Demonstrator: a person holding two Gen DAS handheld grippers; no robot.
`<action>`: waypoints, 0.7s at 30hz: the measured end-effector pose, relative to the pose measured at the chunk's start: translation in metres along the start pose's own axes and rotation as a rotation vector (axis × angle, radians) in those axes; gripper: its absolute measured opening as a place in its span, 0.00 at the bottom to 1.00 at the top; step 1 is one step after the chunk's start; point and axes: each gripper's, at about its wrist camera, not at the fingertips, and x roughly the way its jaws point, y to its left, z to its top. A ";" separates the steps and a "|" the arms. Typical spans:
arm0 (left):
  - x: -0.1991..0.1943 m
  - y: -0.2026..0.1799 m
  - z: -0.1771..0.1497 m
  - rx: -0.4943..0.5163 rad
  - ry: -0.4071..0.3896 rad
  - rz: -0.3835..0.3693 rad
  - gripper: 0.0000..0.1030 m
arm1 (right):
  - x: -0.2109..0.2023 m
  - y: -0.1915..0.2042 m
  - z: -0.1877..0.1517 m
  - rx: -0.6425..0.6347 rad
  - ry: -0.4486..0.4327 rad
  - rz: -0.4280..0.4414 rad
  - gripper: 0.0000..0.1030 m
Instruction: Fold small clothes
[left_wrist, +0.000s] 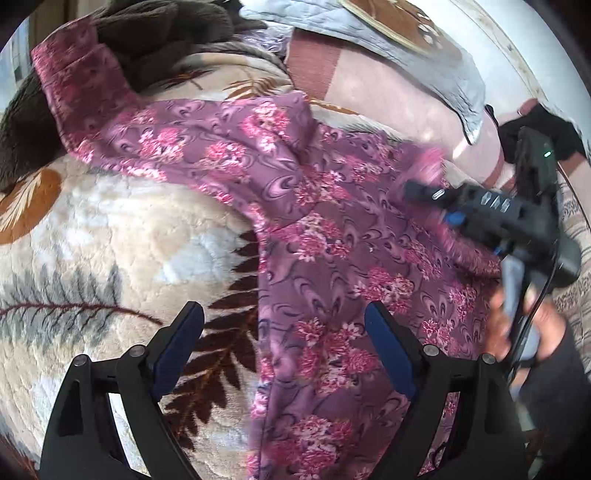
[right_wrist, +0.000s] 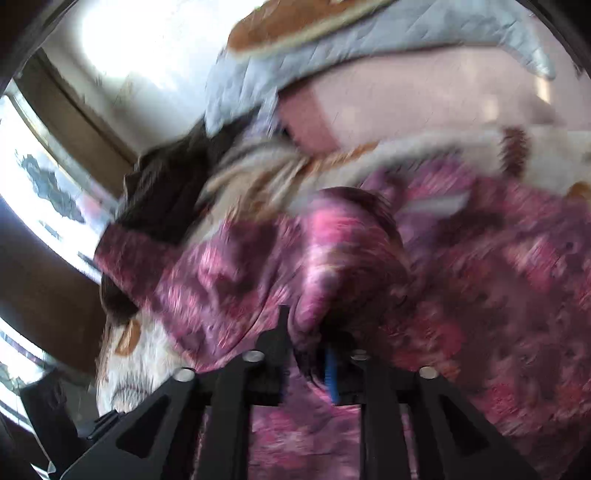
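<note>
A purple garment with pink flowers (left_wrist: 325, 236) lies spread on a cream fleece blanket (left_wrist: 122, 236). One sleeve reaches up to the far left. My left gripper (left_wrist: 284, 321) is open and empty, with its fingers over the garment's left edge and lower body. My right gripper (left_wrist: 424, 192) comes in from the right and is shut on the garment's right sleeve, lifting it. In the blurred right wrist view my right gripper (right_wrist: 314, 332) has its jaws close together with a bunched fold of the garment (right_wrist: 340, 251) between them.
A dark brown fleece heap (left_wrist: 155, 33) lies at the far left on the blanket. A grey quilted cover (left_wrist: 388, 48) and a pink pillow (left_wrist: 388, 92) lie at the back. A hand (left_wrist: 532, 332) holds the right gripper's handle at the right edge.
</note>
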 end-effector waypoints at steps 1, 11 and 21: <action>0.000 0.000 0.000 -0.003 0.003 -0.002 0.86 | 0.008 0.005 -0.005 0.001 0.031 0.003 0.38; 0.044 -0.056 0.009 0.020 0.121 -0.104 0.87 | -0.062 -0.039 -0.035 0.078 -0.039 0.038 0.49; 0.093 -0.081 0.053 -0.135 0.113 -0.094 0.05 | -0.155 -0.190 -0.082 0.431 -0.168 -0.009 0.49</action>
